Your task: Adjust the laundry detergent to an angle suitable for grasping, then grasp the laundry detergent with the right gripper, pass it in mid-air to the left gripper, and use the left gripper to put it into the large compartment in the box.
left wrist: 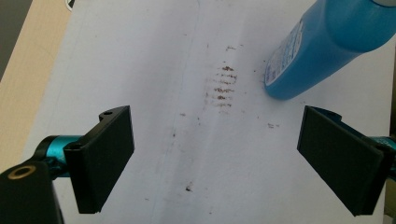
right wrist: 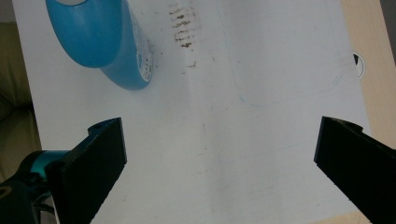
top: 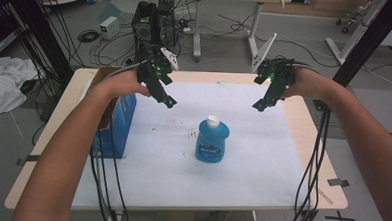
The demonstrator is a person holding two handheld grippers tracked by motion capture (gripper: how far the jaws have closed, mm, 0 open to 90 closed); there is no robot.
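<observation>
bottle: blue bottle (top: 212, 142) w/ white cap (top: 212, 121), upright, centre of white sheet (top: 261, 168), nearer the person than both grippers. Label faces near side.
bottle in gripper views: blue bottle (left wrist: 322, 42) top right in left gripper view; blue bottle (right wrist: 107, 42) top left in right gripper view. Not between the jaws in either.
left gripper: left gripper (top: 169, 102) held above sheet, far-left of bottle, tips angled down toward centre. Jaws spread wide in left gripper view (left wrist: 212, 158), nothing between, bare sheet under them.
right gripper: right gripper (top: 258, 106) above sheet, far-right of bottle, tips angled down + inward. Jaws wide apart in right gripper view (right wrist: 219, 163), nothing held.
gap: both grippers well apart from bottle, no contact. Bottle sits roughly between them, on the near side.
marks: brown smudges (left wrist: 223, 86) on sheet just left of bottle base; same smudges (right wrist: 183, 28) in right gripper view.
box: blue box (top: 114, 122) w/ open cardboard flaps at left edge of sheet, under left forearm.
table: light wood table (top: 325, 191), sheet covers most of it.
cables: black cables (top: 309, 165) hang from right gripper over near-right edge; more from left gripper by the box.
</observation>
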